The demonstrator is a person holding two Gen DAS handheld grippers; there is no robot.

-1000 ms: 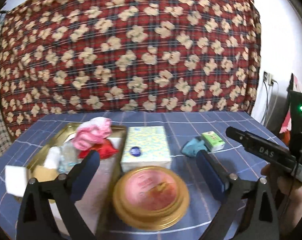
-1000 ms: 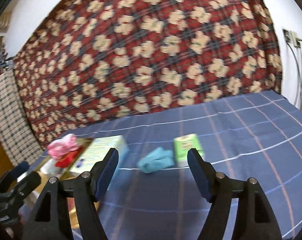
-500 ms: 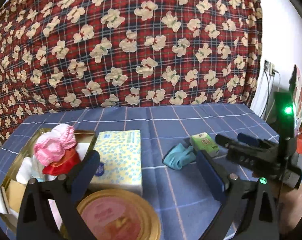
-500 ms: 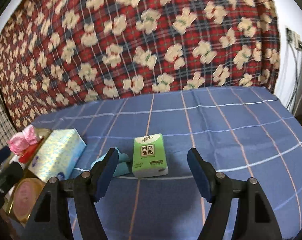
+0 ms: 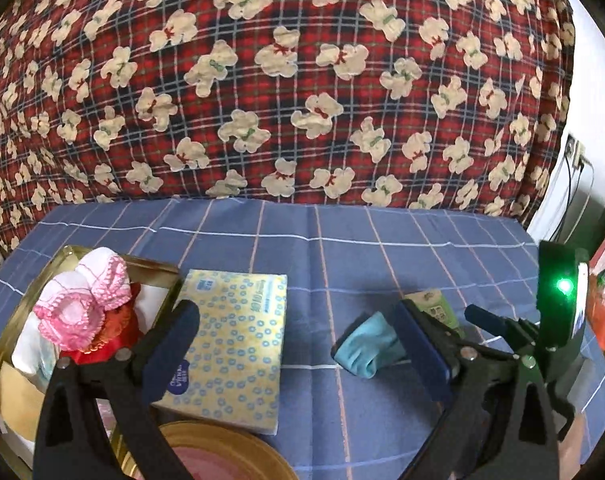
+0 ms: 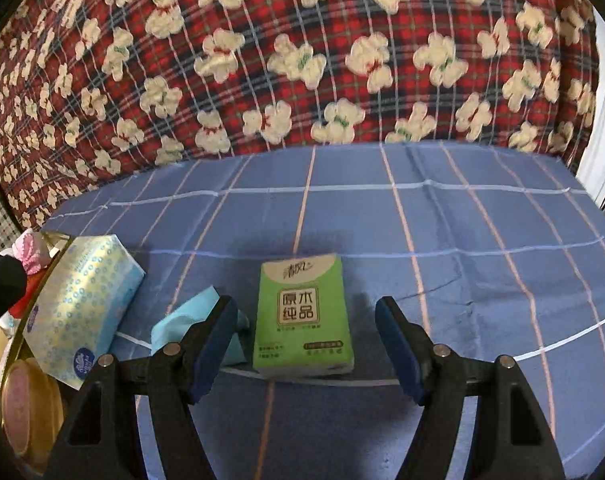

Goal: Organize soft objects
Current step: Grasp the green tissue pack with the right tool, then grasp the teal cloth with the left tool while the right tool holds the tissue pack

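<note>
A green tissue pack [image 6: 302, 316] lies flat on the blue checked cloth, centred just ahead of my right gripper [image 6: 306, 344], whose jaws stand open and apart from it on both sides. A light blue folded cloth [image 6: 186, 322] lies to its left, partly behind the left finger. In the left wrist view my left gripper [image 5: 298, 344] hangs open over the cloth-covered table between the yellow tissue box [image 5: 230, 356] and the light blue cloth [image 5: 366, 346]. The green pack [image 5: 436, 310] is mostly hidden behind its right finger. A gold tin [image 5: 54, 264] holds pink and red soft items [image 5: 82, 312].
A round gold lid with a pink top [image 5: 218, 460] lies at the near edge beside the tin. A red plaid blanket with bear print [image 5: 282, 80] rises behind the table. My right gripper's body with a green light [image 5: 558, 316] shows at the right of the left wrist view.
Both grippers have swung to the right across the table. The right one came lower and closer until the green pack sits centred before its jaws. The left one now faces the tissue box and blue cloth.
</note>
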